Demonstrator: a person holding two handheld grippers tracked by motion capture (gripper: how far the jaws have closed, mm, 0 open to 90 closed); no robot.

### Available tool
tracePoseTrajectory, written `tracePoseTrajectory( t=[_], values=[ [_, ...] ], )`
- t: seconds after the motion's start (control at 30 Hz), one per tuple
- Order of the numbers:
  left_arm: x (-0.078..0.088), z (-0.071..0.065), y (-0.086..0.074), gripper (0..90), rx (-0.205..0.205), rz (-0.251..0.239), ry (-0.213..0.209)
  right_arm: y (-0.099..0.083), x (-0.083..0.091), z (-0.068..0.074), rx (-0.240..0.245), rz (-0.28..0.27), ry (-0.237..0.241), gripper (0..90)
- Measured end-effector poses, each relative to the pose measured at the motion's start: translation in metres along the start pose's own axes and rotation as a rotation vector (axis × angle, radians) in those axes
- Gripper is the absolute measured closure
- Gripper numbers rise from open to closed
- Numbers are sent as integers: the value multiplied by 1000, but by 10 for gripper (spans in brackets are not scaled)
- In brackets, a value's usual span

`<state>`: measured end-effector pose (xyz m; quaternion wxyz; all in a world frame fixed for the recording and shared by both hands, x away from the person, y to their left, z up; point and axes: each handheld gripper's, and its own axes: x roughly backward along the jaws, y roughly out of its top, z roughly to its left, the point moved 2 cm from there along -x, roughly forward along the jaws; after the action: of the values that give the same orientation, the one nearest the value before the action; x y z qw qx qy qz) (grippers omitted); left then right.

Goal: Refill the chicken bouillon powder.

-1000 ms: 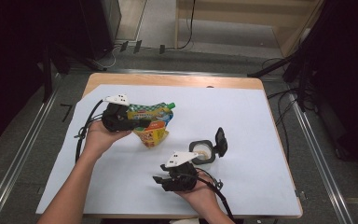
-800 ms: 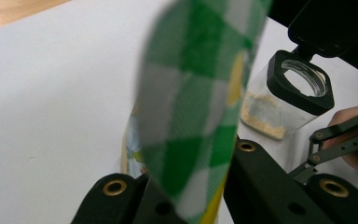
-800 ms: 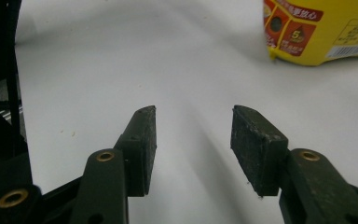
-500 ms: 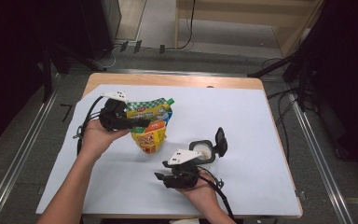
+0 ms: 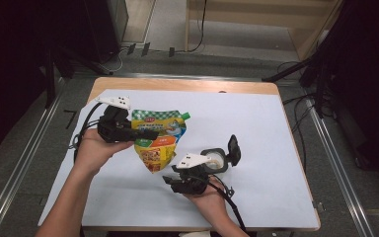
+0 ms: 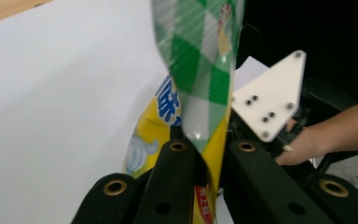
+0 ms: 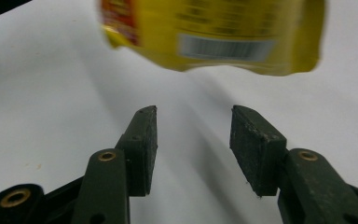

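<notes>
A yellow pouch point(image 5: 159, 140) with a green-checked top and a green spout hangs off the white table mat point(image 5: 281, 123). My left gripper point(image 5: 150, 134) is shut on its upper part. In the left gripper view the jaws point(image 6: 204, 154) pinch the pouch point(image 6: 205, 79) edge-on. My right gripper point(image 5: 170, 181) rests low on the mat just right of the pouch's bottom, open with nothing between its fingers. The right gripper view has the pouch's lower edge point(image 7: 214, 32) hanging in the air beyond the open gripper point(image 7: 193, 140).
A small white jar point(image 5: 216, 159) with a black flip lid point(image 5: 233, 148) standing open sits just behind my right hand. The right gripper's white plate point(image 6: 270, 100) and the hand point(image 6: 303, 144) holding it appear past the pouch in the left gripper view. Bare wood shows at the table's far edge point(image 5: 187, 85).
My left gripper has lifted the pouch off the mat and carried it right, so it now hangs upright. The right gripper has stayed in place.
</notes>
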<state>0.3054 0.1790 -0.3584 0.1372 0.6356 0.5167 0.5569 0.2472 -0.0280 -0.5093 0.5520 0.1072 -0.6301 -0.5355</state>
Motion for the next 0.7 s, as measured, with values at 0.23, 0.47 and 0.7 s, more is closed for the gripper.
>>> tracePoseTrajectory(
  t=[0.23,0.47,0.7],
  values=[
    [9,-18,1,900,0,-5,-48,3,-1,2,-14,-34,-35,691],
    [13,-32,3,900,6,-18,-101,2,-1,3,-3,-85,-74,804],
    [8,-30,1,900,38,-24,-81,5,2,12,94,-144,-78,716]
  ],
)
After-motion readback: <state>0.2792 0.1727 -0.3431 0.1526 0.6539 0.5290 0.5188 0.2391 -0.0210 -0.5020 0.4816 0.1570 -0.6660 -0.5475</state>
